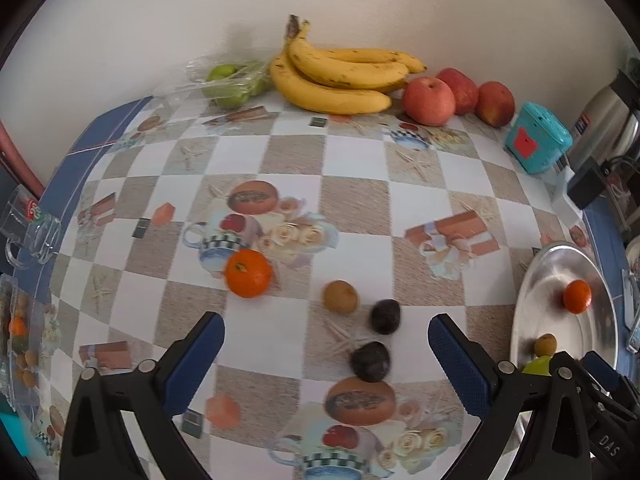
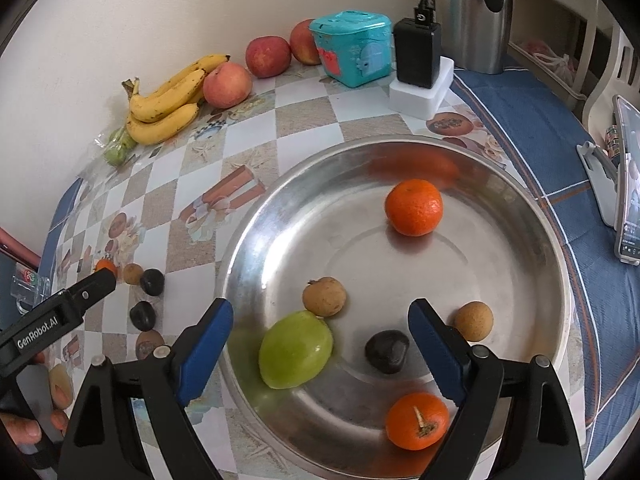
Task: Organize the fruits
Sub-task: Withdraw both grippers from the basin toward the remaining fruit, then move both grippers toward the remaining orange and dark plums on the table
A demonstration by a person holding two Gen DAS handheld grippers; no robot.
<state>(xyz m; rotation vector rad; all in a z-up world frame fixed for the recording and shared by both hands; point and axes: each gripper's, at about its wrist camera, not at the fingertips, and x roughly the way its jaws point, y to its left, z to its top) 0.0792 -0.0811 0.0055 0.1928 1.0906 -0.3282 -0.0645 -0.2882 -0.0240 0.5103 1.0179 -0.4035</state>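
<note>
On checked tablecloth (image 1: 352,168), left to right: we see tangerine (image 1: 248,273), brown longan (image 1: 340,296), two dark fruits (image 1: 385,316) betw. wide-open left gripper (image 1: 326,338), empty. Metal bowl (image 2: 532,240) on right holds green fruit (image 2: 295,349), longans, dark fruit, 2 tangerines; our right gripper (image 2: 320,334) wide, empty, above it.

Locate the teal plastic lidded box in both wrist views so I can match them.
Left wrist: teal plastic lidded box at upper right, by the wall, right of the red apples.
Right wrist: same box at top centre, right of those apples.
Shared landmark: yellow banana bunch.
</note>
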